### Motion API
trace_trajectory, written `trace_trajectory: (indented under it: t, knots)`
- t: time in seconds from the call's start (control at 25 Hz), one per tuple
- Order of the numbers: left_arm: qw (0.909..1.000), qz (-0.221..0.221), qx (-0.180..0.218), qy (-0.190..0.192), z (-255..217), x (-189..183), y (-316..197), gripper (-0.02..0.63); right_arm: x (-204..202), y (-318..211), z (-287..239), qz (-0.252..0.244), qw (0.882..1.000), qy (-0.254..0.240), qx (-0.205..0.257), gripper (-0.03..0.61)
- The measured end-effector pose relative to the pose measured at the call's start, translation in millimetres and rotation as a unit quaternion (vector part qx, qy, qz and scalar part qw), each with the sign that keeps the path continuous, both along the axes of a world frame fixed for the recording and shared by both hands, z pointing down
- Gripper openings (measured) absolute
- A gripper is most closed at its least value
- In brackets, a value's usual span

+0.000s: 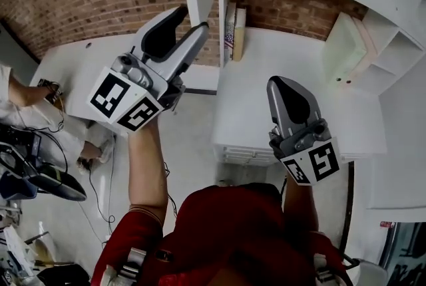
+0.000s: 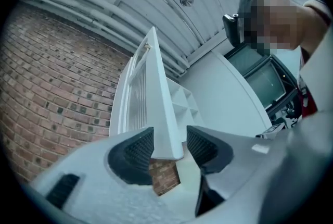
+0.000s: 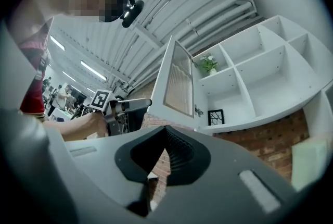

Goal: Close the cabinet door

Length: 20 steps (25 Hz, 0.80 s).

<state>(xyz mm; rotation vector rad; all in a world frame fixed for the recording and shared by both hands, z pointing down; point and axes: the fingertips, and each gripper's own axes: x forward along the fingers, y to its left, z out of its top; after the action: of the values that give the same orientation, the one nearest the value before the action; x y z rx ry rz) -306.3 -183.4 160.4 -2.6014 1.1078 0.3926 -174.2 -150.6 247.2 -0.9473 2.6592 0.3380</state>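
Firstly, left gripper point(image 2: 169, 146): jaws wide, straddling the door's point(image 2: 156, 98) lower edge, unclamped. Right gripper point(image 3: 164, 152): jaws together, empty. Beyond: cabinet point(image 3: 250, 74), open. Best handling, likely: push door face steadily toward cabinet, no pinching.

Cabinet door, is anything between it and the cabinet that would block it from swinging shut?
Nothing visible blocks it. The cabinet door stands open, its lower edge between the open jaws of the left tool. The plant and the picture frame sit inside the shelves.
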Motion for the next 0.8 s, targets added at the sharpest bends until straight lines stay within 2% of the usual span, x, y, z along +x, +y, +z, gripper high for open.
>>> trace_trajectory:
  t: [0.16, 0.36, 0.64, 0.8]
  knots:
    - [0.9998, 0.016, 0.007, 0.008, -3, 8, -10, 0.184, 13, -12, 3, 0.024, 1.0, 0.002, -0.003, 0.012]
    - [0.9998, -0.002, 0.014, 0.012, -4, 19, -18, 0.187, 35, -27, 5, 0.037, 0.999, -0.007, -0.007, 0.012]
    - [0.9992, -0.036, 0.016, 0.01, -5, 71, -28, 0.216, 72, -55, 9, 0.025, 0.999, -0.01, -0.018, 0.014]
    - [0.9984, -0.049, 0.015, 0.023, -6, 94, -35, 0.218, 95, -74, 11, 0.018, 0.999, -0.018, -0.025, 0.012]
